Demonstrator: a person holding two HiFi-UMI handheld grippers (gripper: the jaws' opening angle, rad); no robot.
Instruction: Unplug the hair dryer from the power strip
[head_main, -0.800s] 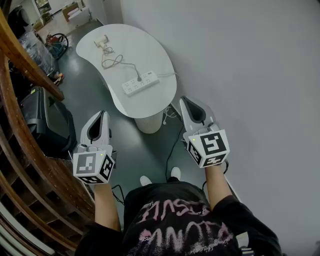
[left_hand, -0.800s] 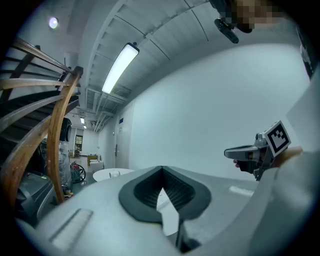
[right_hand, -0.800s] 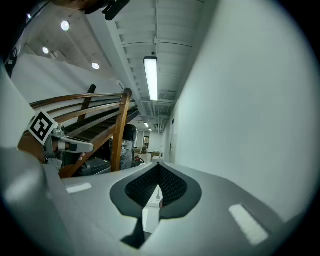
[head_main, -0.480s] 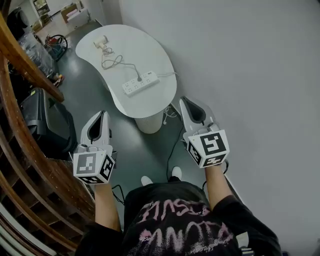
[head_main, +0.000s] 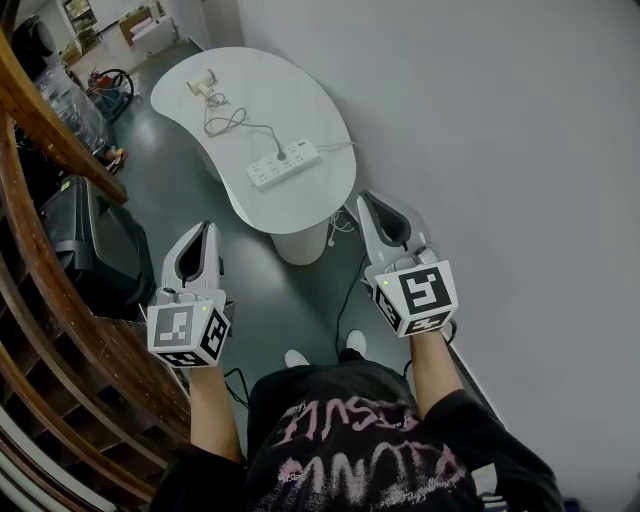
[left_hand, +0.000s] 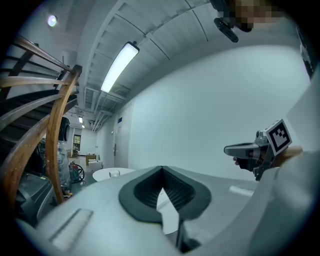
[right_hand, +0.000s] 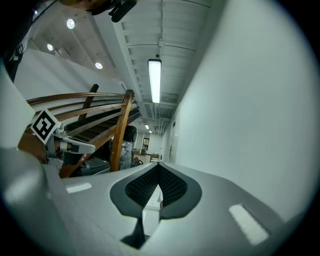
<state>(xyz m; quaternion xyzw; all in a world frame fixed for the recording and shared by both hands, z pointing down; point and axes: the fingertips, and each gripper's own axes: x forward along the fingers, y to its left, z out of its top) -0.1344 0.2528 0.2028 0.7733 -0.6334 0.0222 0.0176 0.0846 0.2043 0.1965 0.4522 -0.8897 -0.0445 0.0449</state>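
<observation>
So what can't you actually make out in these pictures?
Head view: the plug in the power strip is too small to judge its seating.
Left gripper view: the table is tiny; the left gripper hides the strip.
Right gripper view: the right gripper covers most of the table.

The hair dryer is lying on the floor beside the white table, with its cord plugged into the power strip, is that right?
Not quite: the hair dryer lies on the white table itself, at its far end, not down beside it. The head view shows this. Its cord is indeed plugged into the power strip.
</observation>
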